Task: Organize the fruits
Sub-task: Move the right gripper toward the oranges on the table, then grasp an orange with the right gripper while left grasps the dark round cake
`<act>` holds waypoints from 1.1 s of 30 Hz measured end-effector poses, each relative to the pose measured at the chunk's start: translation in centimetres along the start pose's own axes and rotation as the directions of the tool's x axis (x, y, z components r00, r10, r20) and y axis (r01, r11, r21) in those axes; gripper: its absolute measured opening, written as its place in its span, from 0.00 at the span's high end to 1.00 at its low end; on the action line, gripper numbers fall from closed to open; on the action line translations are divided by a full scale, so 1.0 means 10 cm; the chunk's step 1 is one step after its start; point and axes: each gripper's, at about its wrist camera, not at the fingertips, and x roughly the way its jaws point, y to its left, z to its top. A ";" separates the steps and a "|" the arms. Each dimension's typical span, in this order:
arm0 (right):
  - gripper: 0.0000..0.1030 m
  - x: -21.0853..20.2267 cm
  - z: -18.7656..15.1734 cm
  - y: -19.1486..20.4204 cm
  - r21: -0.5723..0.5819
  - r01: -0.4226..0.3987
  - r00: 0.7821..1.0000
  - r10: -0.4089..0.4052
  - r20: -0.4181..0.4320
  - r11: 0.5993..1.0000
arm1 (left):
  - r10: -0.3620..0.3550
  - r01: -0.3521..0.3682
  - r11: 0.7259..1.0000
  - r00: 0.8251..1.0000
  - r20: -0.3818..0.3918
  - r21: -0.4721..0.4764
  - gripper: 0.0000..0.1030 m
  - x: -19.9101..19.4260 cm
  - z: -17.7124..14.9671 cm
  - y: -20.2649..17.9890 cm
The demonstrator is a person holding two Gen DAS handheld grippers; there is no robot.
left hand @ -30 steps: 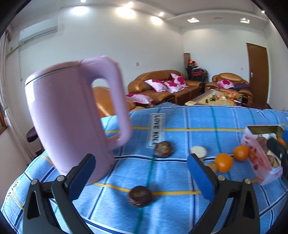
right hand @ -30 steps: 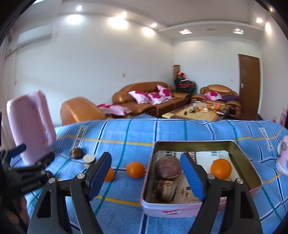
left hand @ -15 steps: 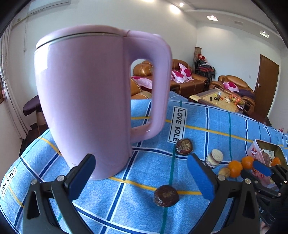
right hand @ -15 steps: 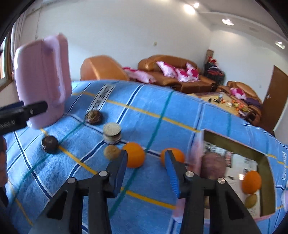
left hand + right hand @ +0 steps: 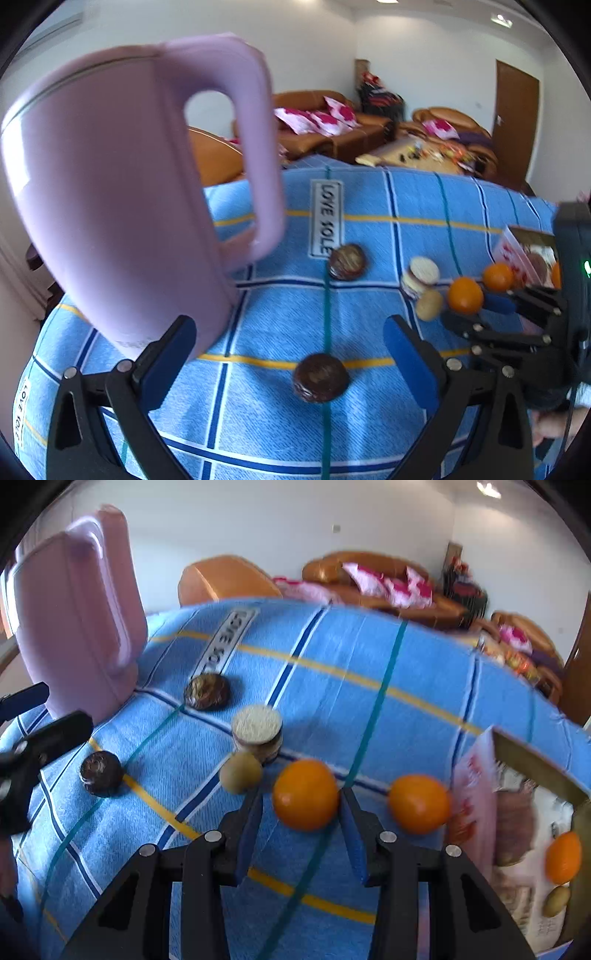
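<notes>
Roughly 3 oranges (image 5: pixel 306 794), 1 in tin (image 5: pixel 471 775).

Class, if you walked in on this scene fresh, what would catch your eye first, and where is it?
The big pink jug looms at the left of the blue checked cloth. Near the middle, the right gripper has an orange between its narrowed jaws, just short of the open tin.

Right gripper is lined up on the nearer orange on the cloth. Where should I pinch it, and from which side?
Grip the near orange across its widest middle, one pad on each flank, coming down and forward from the near side as the right gripper is now. It is round and sits apart from the small yellowish fruit and the second orange.
</notes>
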 end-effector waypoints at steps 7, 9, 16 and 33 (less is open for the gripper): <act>0.65 -0.07 0.00 -0.07 0.045 -0.028 0.999 0.027 0.020 0.999 | -0.054 0.056 0.998 0.997 -0.057 0.042 0.00 0.07 -0.04 -0.04; 0.66 -0.15 -0.03 -0.09 0.061 -0.017 0.999 0.014 0.048 0.998 | -0.043 0.046 0.997 0.997 -0.068 0.056 0.00 0.10 -0.06 -0.07; 0.65 -0.70 -0.24 -0.09 0.119 -0.002 0.958 -0.033 0.285 0.993 | -0.026 0.035 0.997 0.990 -0.140 0.063 0.28 0.28 -0.14 -0.08; 0.65 -1.00 -0.41 -0.13 0.180 0.039 0.895 -0.114 0.430 0.983 | -0.178 0.182 0.983 0.979 0.098 -0.037 0.60 -0.12 -0.09 -0.08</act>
